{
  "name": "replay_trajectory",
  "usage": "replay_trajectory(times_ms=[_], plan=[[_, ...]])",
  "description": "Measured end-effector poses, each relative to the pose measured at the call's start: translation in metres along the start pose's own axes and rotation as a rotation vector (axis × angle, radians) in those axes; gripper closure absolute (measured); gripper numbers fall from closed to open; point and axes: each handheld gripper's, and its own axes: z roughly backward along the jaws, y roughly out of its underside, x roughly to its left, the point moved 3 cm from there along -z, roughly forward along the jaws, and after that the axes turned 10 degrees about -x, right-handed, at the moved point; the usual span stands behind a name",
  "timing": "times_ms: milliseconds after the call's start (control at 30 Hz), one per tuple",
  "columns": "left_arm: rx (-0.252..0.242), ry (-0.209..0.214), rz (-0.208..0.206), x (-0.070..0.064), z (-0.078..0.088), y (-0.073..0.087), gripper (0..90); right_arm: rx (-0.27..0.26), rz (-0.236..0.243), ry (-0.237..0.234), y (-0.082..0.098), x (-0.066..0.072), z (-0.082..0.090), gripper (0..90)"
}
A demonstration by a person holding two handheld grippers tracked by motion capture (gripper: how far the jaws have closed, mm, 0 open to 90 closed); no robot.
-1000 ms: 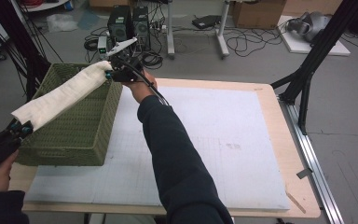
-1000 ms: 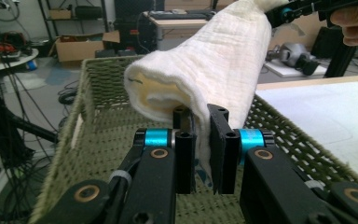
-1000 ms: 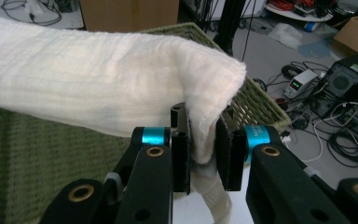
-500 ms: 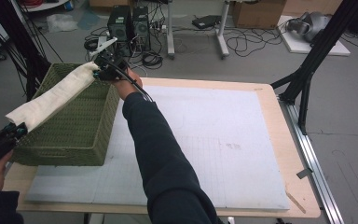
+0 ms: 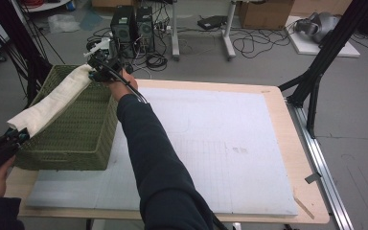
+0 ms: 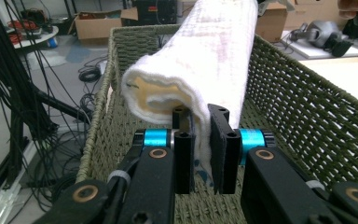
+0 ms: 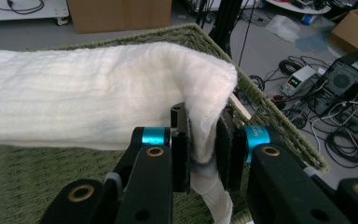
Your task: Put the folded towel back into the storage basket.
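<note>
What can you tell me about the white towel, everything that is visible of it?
The white towel is a soft, folded cloth, cream inside its folds. It hangs stretched in a long roll above the green woven basket, slanting from near to far. The left gripper pinches its near end, and the right gripper pinches its far end, where a strip dangles below the jaws.

A white folded towel (image 5: 52, 103) is hanging stretched in a long, loosely rolled band above the green wicker basket (image 5: 81, 139), running diagonally from the basket's near left corner to its far right corner. Each end is being pinched and is bunching into soft folds; its cream inner layers are showing at the near end. The open-topped basket is sitting on the table's left side.
</note>
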Motion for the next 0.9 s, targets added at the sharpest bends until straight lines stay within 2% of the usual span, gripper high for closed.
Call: replay_trajectory(times_ms=[133, 200, 267, 333, 467, 567, 733, 833, 900], plan=[[0.011, -0.015, 0.007, 0.002, -0.004, 0.002, 79.0, 0.003, -0.003, 0.01, 0.002, 0.001, -0.005, 78.4], [0.01, -0.023, -0.004, 0.002, -0.004, 0.003, 69.6, 0.03, 0.014, 0.029, 0.008, 0.001, -0.011, 73.1], [-0.029, -0.025, -0.027, -0.001, 0.002, 0.0, 55.1, 0.073, 0.005, 0.049, 0.017, -0.002, -0.017, 60.6], [-0.06, -0.034, -0.039, -0.001, 0.01, -0.006, 46.1, 0.083, -0.006, 0.048, 0.023, -0.005, -0.016, 58.3], [-0.11, -0.031, -0.033, -0.001, 0.023, -0.02, 44.6, 0.061, -0.015, 0.044, 0.025, -0.012, -0.001, 55.5], [-0.124, -0.025, -0.034, -0.004, 0.026, -0.023, 44.6, 0.039, -0.009, 0.048, 0.024, -0.018, 0.017, 54.2], [-0.113, 0.026, -0.013, -0.016, 0.02, -0.018, 43.6, 0.006, -0.033, 0.045, 0.028, -0.027, 0.053, 50.2], [-0.124, 0.107, 0.015, -0.028, 0.014, -0.018, 43.3, -0.011, -0.047, 0.023, 0.035, -0.03, 0.076, 44.2], [-0.135, 0.156, 0.042, -0.038, 0.008, -0.019, 37.8, -0.014, -0.041, 0.008, 0.041, -0.031, 0.088, 41.8]])
